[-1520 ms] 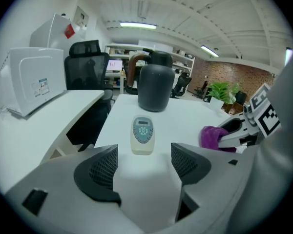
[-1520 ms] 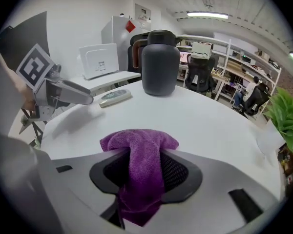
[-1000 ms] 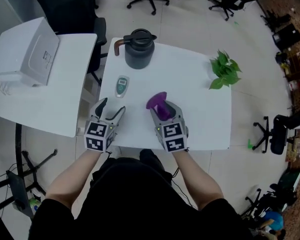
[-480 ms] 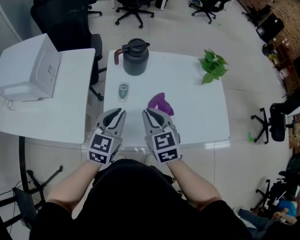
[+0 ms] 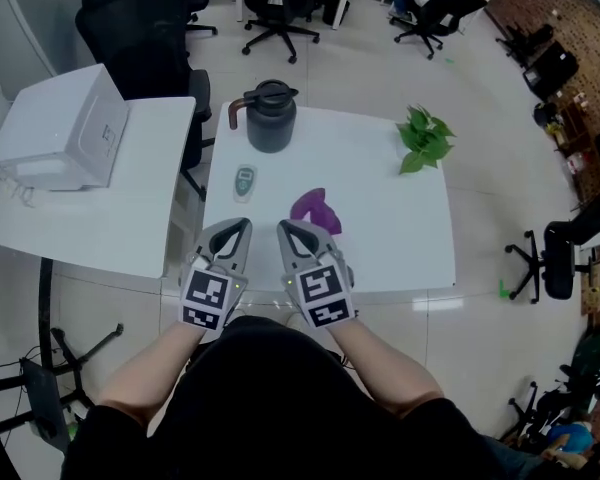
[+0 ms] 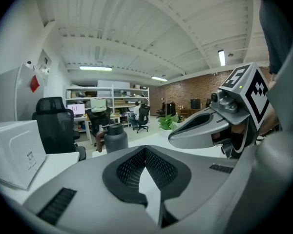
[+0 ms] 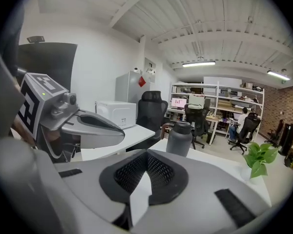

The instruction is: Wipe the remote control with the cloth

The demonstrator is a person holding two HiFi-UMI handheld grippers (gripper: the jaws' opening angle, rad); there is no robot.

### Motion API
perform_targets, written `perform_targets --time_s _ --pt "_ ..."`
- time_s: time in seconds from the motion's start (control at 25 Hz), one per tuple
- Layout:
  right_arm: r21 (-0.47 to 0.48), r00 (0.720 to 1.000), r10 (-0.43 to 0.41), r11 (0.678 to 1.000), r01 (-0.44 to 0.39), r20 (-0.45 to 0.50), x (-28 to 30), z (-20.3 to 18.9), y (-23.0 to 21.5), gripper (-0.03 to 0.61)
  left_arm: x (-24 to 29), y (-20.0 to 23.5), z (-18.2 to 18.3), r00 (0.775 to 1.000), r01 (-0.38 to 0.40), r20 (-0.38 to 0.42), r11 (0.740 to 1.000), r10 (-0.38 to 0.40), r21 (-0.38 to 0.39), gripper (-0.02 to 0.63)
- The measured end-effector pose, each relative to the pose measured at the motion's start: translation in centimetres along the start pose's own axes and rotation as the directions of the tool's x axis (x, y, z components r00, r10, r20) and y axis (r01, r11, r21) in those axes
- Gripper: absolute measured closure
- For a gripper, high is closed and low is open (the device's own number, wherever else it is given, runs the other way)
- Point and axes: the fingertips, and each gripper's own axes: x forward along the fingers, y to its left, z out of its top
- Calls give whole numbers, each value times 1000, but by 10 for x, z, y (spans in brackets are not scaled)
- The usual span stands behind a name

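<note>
The grey-green remote control (image 5: 244,180) lies on the white table (image 5: 390,228), left of centre. The purple cloth (image 5: 315,211) lies crumpled to its right, with nothing touching it. My left gripper (image 5: 242,226) hangs over the near table edge, short of the remote. Its jaws have just been closing and are shut with nothing between them (image 6: 145,150). My right gripper (image 5: 285,228) is beside it, just short of the cloth. Its jaws have also just been closing and are shut and empty (image 7: 147,155).
A dark jug (image 5: 270,116) stands at the table's far left and a green plant (image 5: 423,138) at the far right. A side table with a white box (image 5: 65,133) adjoins on the left. Office chairs (image 5: 140,18) stand beyond.
Both grippers went from open to shut and drew back and up toward the near edge. The right gripper left the purple cloth, which now lies free on the table.
</note>
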Motion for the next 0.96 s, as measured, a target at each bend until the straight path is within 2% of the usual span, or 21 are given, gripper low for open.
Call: perform_targets --time_s 0.32,0.96 --pt "-8 1000 13 1000 -13 10 -3 2 0 563 0 -1 4 1000 -23 -6 1000 23 13 614" --pt "-11 1000 0 1000 0 10 -4 2 0 563 1 -2 3 1000 -19 -14 999 19 27 614"
